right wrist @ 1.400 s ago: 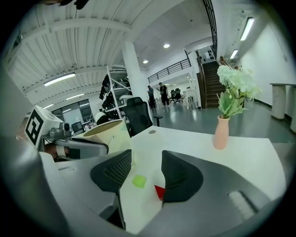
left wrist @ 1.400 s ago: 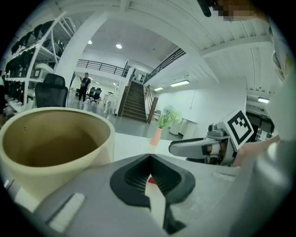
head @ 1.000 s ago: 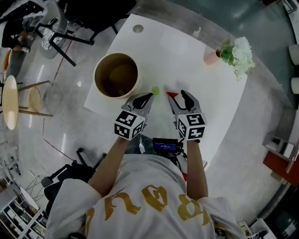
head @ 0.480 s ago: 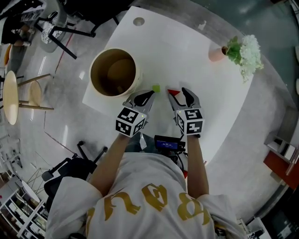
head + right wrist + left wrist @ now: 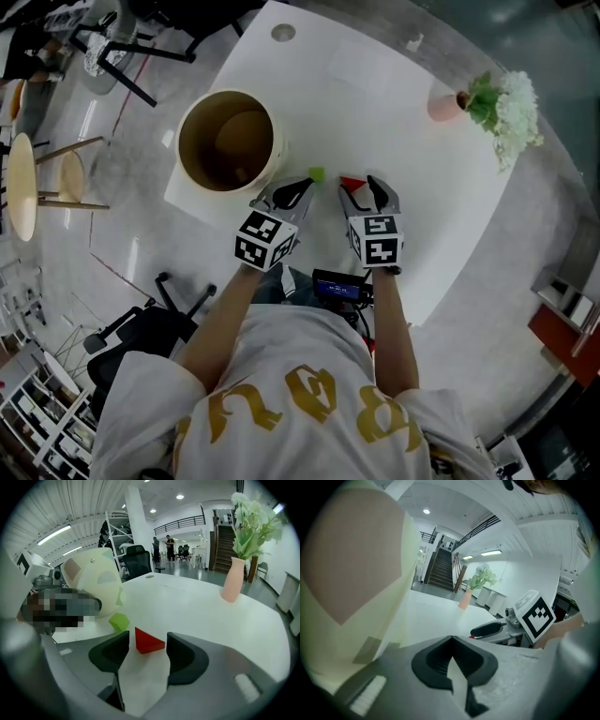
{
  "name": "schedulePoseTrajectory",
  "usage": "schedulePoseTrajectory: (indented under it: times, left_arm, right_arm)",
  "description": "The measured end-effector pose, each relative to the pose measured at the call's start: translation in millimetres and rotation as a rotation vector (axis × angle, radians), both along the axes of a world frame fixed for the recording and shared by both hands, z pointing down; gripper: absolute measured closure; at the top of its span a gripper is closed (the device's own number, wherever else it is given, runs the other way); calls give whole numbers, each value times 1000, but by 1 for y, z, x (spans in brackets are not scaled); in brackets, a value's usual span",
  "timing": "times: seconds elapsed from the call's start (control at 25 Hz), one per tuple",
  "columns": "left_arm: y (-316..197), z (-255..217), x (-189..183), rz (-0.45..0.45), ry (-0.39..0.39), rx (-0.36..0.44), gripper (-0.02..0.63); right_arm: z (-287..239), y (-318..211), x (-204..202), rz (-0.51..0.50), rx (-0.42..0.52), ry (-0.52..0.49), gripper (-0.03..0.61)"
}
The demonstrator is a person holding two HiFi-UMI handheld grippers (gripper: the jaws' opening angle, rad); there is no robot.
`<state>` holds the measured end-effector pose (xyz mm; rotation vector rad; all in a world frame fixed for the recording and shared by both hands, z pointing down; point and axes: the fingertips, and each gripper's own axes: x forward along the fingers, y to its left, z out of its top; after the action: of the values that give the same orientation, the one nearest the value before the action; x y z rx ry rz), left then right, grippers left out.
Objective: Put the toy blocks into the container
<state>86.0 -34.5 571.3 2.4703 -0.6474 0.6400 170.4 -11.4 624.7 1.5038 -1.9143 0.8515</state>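
Jaws of right gripper (image 5: 148, 637) just opened wide, straddling smooth red wedge (image 5: 149, 641), not gripping; left gripper (image 5: 451, 639) closed, empty; green cube (image 5: 119, 621) beside wedge.

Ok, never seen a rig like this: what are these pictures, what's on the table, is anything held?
No robot: a person holds a two-jaw gripper in each hand. One picture looks down from a head camera; the others look along each gripper's jaws. On the white table stand a cream container and a vase of flowers, plus a green block and a red block. The left gripper is shut, empty. The right gripper has just been opening; the red block lies between its jaws, not gripped.
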Motion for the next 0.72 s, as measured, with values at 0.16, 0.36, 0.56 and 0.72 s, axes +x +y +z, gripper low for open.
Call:
schedulePoseTrajectory:
  times: [0.16,0.36,0.56,0.72]
  left_arm:
    - [-3,5,-3,-22,-5,-6,612]
    - [-3,9,-6,-32,-13,-16,612]
    - [-4,11,-8,-51,-4,-24,612]
    - [-3,10,-9,-50,-2,-23,612]
  right_arm:
    - [9,2,-4,2,-13,22,304]
    - [13,2,-5,14,-7,54,338]
    - [15,2,-5,15,-3,40,348]
    - [15,3,-6,10,-4,40,348]
